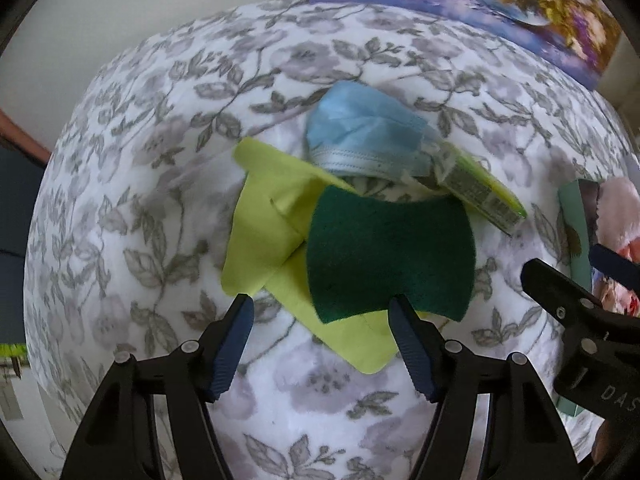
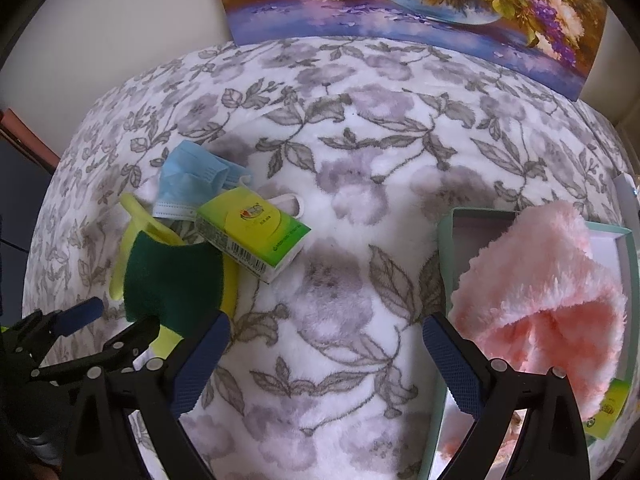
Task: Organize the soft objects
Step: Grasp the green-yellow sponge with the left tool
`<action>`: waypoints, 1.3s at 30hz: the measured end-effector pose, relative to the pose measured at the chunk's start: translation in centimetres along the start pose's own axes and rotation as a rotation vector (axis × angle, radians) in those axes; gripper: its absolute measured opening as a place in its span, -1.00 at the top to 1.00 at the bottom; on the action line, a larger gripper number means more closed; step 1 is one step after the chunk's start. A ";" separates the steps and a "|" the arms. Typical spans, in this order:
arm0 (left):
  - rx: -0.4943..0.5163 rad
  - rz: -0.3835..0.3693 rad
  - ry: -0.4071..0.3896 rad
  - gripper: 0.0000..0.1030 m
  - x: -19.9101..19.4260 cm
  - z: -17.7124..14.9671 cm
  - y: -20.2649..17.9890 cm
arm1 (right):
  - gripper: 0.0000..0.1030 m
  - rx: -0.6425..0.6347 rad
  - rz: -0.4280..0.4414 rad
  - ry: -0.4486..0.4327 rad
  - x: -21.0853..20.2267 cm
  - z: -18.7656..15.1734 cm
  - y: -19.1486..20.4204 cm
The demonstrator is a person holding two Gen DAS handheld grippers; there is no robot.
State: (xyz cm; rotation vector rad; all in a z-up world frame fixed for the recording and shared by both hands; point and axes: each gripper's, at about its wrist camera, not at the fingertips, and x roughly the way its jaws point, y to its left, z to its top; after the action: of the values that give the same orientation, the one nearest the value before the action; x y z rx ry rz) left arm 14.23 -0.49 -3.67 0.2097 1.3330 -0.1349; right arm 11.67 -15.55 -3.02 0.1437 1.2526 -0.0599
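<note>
A dark green scouring pad (image 1: 390, 254) lies on a lime-yellow cloth (image 1: 264, 224), with a blue face mask (image 1: 360, 132) and a green tissue pack (image 1: 484, 194) behind them. My left gripper (image 1: 322, 312) is open just in front of the pad and cloth, holding nothing. In the right wrist view the same pile sits at the left: pad (image 2: 172, 276), mask (image 2: 192, 178), tissue pack (image 2: 256, 236). My right gripper (image 2: 326, 334) is open and empty above the blanket. A fluffy pink cloth (image 2: 544, 292) lies in a pale green box (image 2: 444, 240) at the right.
A floral grey-and-white blanket (image 2: 352, 168) covers the surface. A flower painting (image 2: 400, 8) leans against the wall at the back. A second green tissue pack (image 2: 606, 412) lies in the box. The left gripper (image 2: 108, 324) shows at the left of the right wrist view.
</note>
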 end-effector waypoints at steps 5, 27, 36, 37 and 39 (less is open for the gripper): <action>0.083 0.027 -0.008 -0.36 -0.2 -0.3 -1.3 | -0.92 0.002 -0.001 0.001 0.0 0.0 0.1; 0.186 0.010 -0.018 0.33 1.0 0.0 -1.9 | -0.90 0.006 0.009 0.008 0.3 0.1 -0.2; 0.174 -0.027 -0.037 0.57 -0.3 -0.2 -1.5 | -0.89 0.009 0.012 0.005 0.4 0.1 -0.2; 0.168 -0.027 -0.043 0.58 -0.6 -0.1 -1.3 | -0.88 0.009 0.013 0.004 0.4 0.1 -0.2; 0.157 -0.028 -0.053 0.58 -1.0 -0.2 -1.0 | -0.85 0.010 0.012 -0.003 0.3 0.2 -0.3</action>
State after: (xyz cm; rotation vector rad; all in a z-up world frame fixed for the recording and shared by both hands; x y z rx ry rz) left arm 13.57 -1.47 -2.81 0.3182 1.2740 -0.2681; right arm 11.89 -15.81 -3.26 0.1599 1.2484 -0.0560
